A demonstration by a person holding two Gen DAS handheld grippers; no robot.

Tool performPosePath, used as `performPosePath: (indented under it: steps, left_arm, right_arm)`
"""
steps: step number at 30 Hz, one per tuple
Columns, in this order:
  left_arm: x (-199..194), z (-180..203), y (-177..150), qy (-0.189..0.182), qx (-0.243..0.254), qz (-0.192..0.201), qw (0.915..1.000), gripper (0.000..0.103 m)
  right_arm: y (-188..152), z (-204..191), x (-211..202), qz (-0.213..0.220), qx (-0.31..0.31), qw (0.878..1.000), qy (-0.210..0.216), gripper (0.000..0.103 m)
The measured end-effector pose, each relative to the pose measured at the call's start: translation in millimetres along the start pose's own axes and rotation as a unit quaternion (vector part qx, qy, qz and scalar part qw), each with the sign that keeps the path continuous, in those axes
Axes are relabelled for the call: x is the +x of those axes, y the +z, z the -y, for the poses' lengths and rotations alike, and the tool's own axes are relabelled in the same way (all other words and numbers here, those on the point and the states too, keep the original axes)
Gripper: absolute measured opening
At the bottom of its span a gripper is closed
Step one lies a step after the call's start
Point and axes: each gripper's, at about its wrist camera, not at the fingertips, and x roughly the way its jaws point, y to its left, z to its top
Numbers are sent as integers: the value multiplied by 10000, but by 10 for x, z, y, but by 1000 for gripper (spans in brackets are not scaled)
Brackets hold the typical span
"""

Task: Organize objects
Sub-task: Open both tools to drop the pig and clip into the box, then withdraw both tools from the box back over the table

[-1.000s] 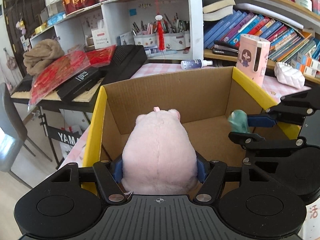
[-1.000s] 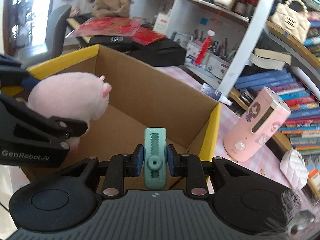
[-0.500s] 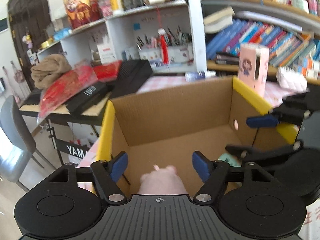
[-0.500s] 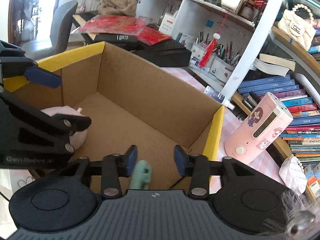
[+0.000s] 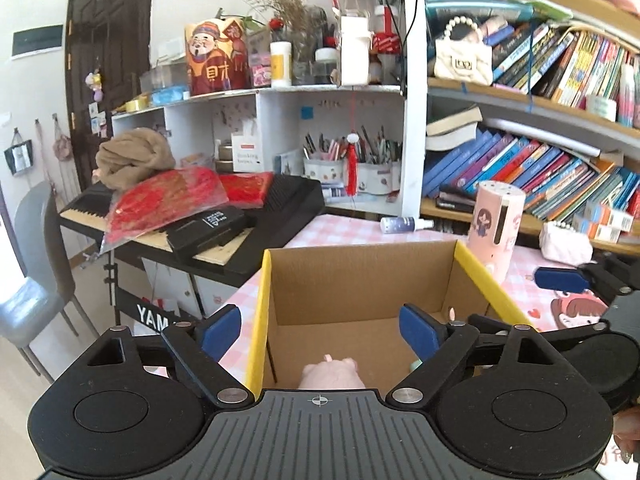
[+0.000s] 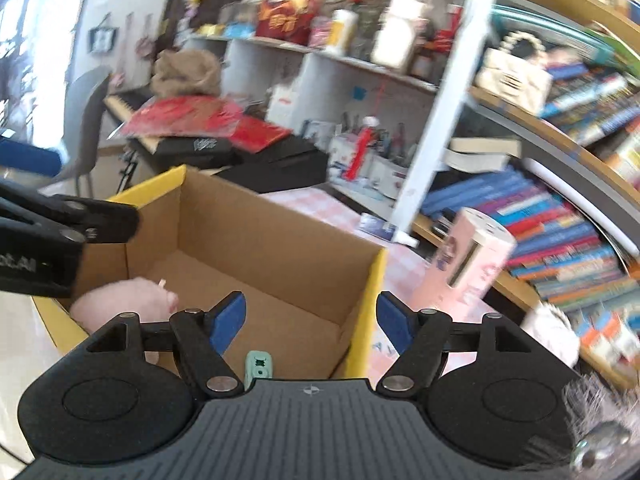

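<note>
Black ribbed tool [image 5: 320,330] bodies, blue pads [image 6: 230,318], silver screws.

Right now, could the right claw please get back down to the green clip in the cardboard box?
Probably yes: the right claw is open above the open-topped cardboard box, and the green clip lies uncovered on its floor, apart from the pink plush.

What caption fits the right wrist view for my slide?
Open right gripper above cardboard box holding pink plush toy and teal clip.

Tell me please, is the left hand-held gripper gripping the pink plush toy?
No, the left hand-held gripper is open and empty, and the plush lies below it on the floor of the box.
</note>
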Motion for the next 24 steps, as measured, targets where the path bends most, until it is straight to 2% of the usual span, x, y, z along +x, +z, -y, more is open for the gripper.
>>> performPosePath:
  steps: [11,18,24]
  left_arm:
    - [-325,-60,-313,-185,62,-197,9996,90]
    - [-537,-99,-591,-216,59,-487,9986,94]
    - [-745,-149,-791,-212,57,-631,9978,94]
  right_arm:
    - [-281,34,-610,-58,1048,9916,-758,78]
    - [-610,-99,-882,-535,1631,9798,-1025,81]
    - [-853,-284,-1079,-903,1729,9749,-1075,81]
